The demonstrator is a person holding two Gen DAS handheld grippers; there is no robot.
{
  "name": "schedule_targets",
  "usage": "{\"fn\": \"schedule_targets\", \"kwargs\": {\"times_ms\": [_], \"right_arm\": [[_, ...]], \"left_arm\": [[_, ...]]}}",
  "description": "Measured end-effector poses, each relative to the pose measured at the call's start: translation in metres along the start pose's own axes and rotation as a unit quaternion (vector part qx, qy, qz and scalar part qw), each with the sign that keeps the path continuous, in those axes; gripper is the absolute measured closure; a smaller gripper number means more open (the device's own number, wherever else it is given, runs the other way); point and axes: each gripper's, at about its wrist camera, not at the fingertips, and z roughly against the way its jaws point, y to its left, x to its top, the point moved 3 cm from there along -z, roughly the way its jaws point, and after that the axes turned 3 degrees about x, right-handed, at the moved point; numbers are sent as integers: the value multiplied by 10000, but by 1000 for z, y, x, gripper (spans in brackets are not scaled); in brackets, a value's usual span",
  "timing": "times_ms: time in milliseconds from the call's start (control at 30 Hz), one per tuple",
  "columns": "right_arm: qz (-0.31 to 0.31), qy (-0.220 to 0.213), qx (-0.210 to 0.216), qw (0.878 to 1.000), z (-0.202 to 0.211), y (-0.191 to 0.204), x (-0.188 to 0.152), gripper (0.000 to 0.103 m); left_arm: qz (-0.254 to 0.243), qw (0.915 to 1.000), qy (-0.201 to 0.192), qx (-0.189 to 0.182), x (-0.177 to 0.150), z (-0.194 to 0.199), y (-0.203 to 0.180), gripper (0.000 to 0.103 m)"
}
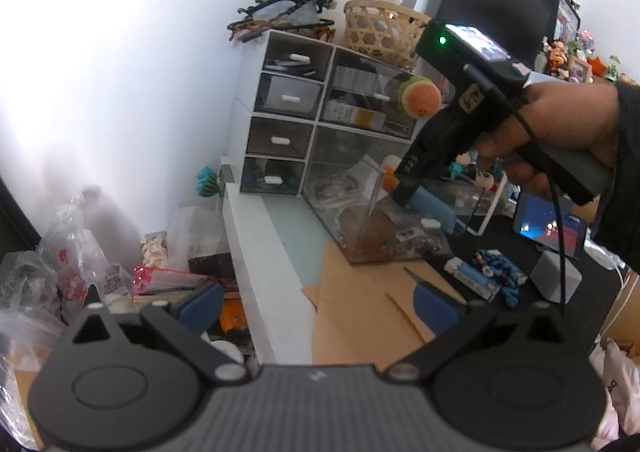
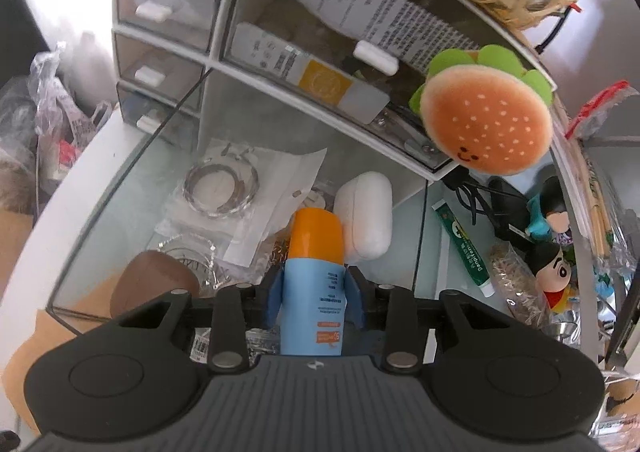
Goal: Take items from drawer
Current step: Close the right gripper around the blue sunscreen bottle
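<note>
our right gripper is clamped on a smooth plastic bottle, pale blue in the body with a glossy rounded orange cap, its blue pads pressing both sides while it hangs just above the pulled-out clear drawer. under it in the drawer lie crinkly clear bags with metal rings, a rounded white case and a brown domed lid. a fuzzy burger plush hangs off the white organiser with smoky see-through drawer fronts. our left gripper is held back with its blue-padded fingers spread wide and nothing between them. the organiser stands on a white desk against a plain white wall, with flat brown cardboard on the desk in front of it, a woven basket on top, and crumpled plastic bags heaped beside the desk.
</note>
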Motion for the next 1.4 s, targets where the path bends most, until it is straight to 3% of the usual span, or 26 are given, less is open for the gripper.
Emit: {"fn": "schedule_targets", "kwargs": {"times_ms": [233,767,1067,1400], "right_arm": [[-245,-26,-6,9997,5,-5,3,73],[-91,100,-100,9999,1,-5,1,76],[64,183,-86,9998,-7,-4,-2,77],[85,-92,-136,9998,14,-3,-1,77]], "left_arm": [[-26,10000,7,-8,-1,0,-2,0],[-49,10000,70,-41,-2,-3,-4,0],[-306,9992,127,-227,-8,-5,-22,0],[-319,9991,102,-243,-7,-1,-24,0]]}}
